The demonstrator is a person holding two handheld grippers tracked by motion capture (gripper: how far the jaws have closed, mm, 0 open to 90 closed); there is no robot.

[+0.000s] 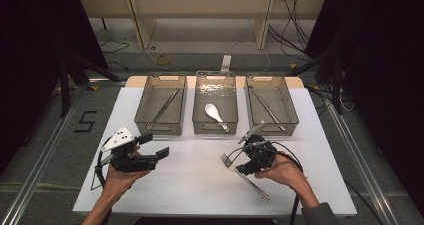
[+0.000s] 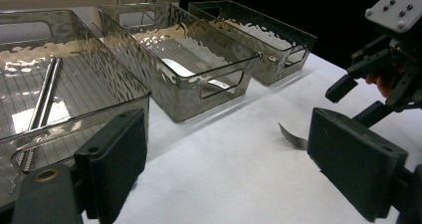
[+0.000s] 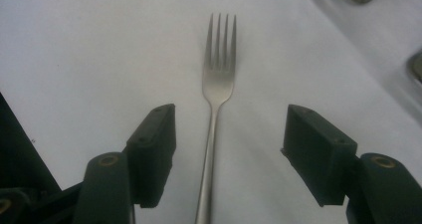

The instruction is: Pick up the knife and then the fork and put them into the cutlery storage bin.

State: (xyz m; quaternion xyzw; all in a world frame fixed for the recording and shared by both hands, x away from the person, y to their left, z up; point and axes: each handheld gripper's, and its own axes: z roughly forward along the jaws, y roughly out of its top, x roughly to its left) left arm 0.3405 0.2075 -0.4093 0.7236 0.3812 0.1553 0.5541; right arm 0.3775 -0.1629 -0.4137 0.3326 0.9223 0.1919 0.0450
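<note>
Straddling the fork (image 3: 215, 114) with my right gripper (image 3: 230, 152), jaws apart, nothing held; it lies flat on the white table (image 1: 190, 185), just before the middle bin (image 1: 215, 127). Risk: pads skid off the thin handle. Left gripper (image 2: 226, 164) idles apart too.

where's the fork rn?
The fork lies flat on the white table, front right in the high view, in front of the right bin. The open right gripper straddles its handle without touching it.

Steel fork (image 3: 215, 109) flat on table
</note>
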